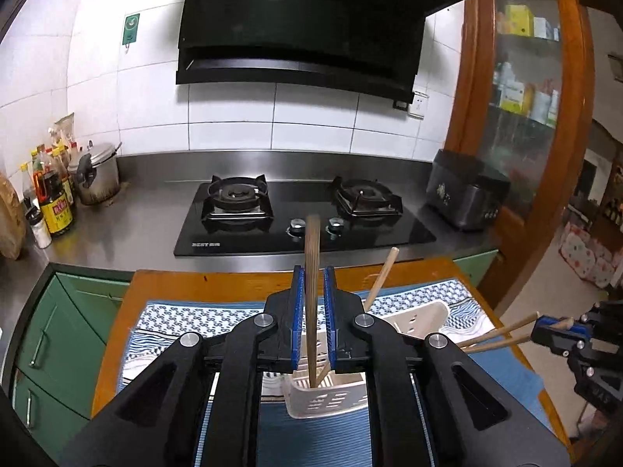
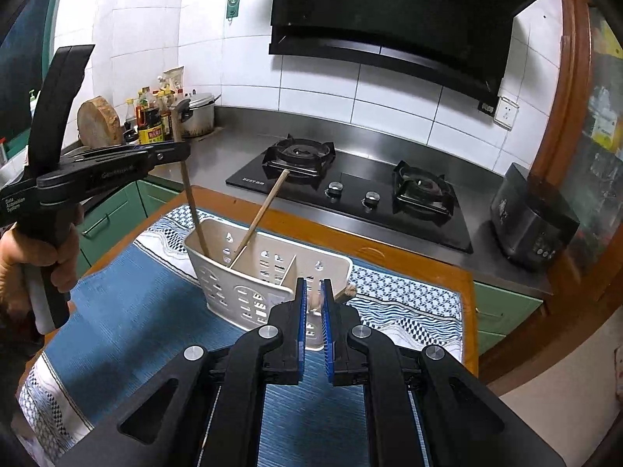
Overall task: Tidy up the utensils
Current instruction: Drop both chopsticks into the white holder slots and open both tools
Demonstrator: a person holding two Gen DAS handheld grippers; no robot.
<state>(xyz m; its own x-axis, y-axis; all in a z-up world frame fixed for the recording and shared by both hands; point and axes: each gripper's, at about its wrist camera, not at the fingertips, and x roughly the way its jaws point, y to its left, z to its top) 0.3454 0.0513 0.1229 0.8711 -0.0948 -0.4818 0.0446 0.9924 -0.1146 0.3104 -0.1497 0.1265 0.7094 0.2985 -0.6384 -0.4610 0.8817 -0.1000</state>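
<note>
Wooden tabletop (image 2: 393,251) under a blue patterned cloth (image 2: 128,311), steel kitchen counter with gas hob (image 2: 350,198) behind, my left tool (image 1: 313,272) loose around a dark chopstick (image 1: 312,272) standing in the white utensil caddy (image 2: 249,292), my right tool (image 2: 312,288) clamped on pale chopsticks (image 1: 494,336)

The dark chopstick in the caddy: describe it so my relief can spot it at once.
On the blue mat before the stove stands a white slotted caddy. In its left compartment stand two sticks; the dark chopstick is the brown, near-upright one between the left gripper pads, while the pale chopstick leans free toward the burners.
</note>
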